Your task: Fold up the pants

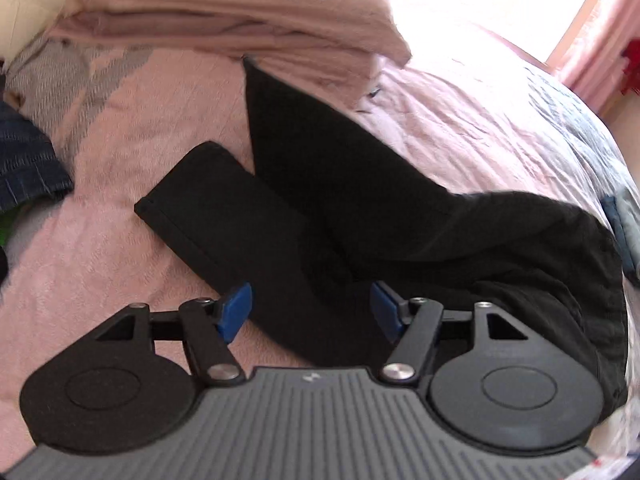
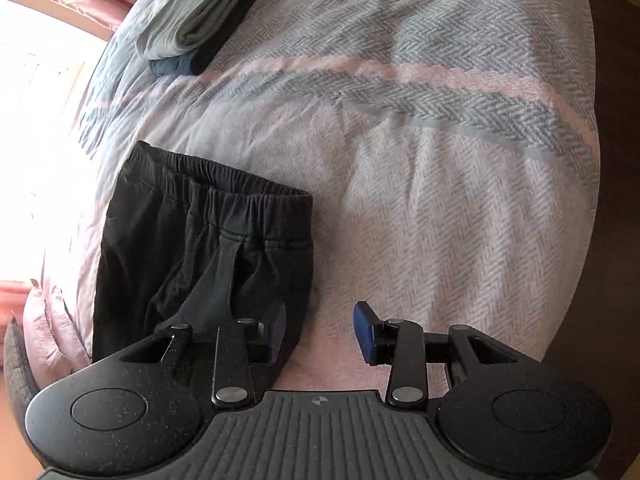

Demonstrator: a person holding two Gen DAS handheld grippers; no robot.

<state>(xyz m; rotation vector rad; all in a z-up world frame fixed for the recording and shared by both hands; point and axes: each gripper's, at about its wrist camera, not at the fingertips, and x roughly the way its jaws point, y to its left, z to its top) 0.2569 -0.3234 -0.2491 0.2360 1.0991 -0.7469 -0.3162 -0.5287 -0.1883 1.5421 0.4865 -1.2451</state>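
Black pants (image 1: 320, 184) lie on the pink bedspread (image 1: 132, 140), two legs spread in a V toward the far side and the bunched upper part at the right. My left gripper (image 1: 311, 310) is open, its blue pads on either side of the nearer leg, just above it. In the right wrist view the elastic waistband (image 2: 224, 178) of the pants (image 2: 180, 248) lies at the left. My right gripper (image 2: 320, 334) is open at the pants' right edge; its left pad is over the black cloth, its right pad over bare bedspread.
A folded pink cover (image 1: 224, 20) lies across the far side of the bed. Dark blue denim (image 1: 24, 160) sits at the left edge. A stack of folded pale green and navy clothes (image 2: 200, 20) rests at the far left. The grey herringbone blanket (image 2: 440, 100) covers the bed to the right.
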